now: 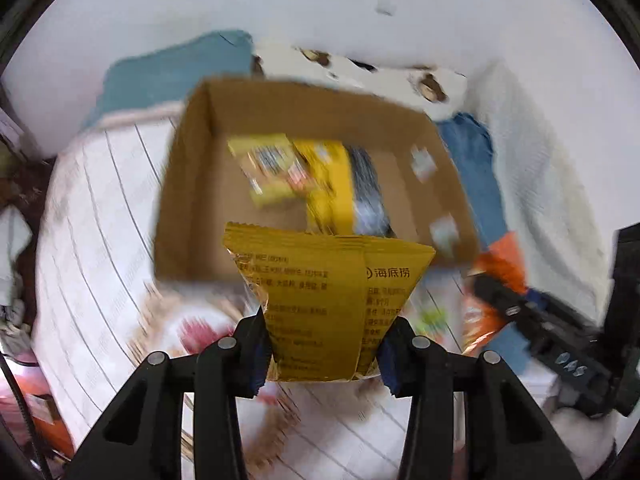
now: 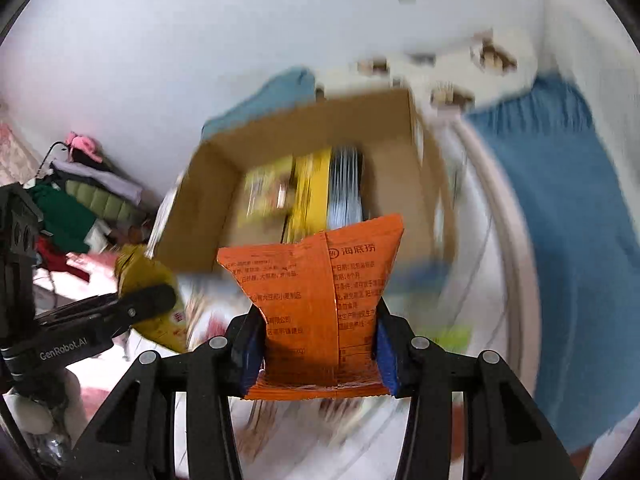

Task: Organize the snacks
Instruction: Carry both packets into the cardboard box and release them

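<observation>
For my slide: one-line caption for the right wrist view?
Right gripper clamps an orange snack packet before an open cardboard box holding snacks.

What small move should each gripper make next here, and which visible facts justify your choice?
Probably carry both forward over the cardboard box before releasing. The left gripper is shut on a yellow packet, the right gripper on an orange packet, and the open box just ahead already holds packets.

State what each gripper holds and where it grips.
Left gripper pinches the yellow snack packet across its lower end. Right gripper pinches the orange snack packet likewise.
</observation>
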A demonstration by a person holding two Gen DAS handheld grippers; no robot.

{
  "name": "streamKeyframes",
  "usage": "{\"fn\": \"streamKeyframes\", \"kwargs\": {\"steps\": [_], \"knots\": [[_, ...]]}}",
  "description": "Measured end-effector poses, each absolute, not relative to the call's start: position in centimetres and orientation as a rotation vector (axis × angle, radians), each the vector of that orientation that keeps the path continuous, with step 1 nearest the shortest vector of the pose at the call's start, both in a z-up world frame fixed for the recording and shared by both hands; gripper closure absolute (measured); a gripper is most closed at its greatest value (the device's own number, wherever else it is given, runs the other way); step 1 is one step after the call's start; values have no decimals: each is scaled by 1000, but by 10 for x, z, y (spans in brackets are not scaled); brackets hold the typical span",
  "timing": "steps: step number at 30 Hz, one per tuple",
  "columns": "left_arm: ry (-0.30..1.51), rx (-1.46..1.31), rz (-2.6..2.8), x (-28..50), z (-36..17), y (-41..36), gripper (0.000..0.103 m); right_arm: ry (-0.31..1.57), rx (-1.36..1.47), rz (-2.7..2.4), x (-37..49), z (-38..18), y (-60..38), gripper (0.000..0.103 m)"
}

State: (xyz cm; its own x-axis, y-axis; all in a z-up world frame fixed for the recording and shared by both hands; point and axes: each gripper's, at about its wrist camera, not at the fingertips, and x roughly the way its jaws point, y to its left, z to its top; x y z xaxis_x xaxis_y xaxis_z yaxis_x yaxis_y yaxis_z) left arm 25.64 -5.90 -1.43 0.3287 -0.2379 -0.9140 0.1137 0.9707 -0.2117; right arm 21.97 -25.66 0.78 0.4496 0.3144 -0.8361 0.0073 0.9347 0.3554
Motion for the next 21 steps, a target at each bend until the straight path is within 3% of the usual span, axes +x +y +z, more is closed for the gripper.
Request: {"fn": "streamKeyframes", "kwargs": {"steps": [11, 21], "knots": [[1394, 93, -5, 407, -84, -28, 62, 1169, 161, 60, 404, -34, -251, 54], [1509, 280, 48, 437, -140, -46, 61, 1255, 100, 41, 446, -78, -238, 54]]}}
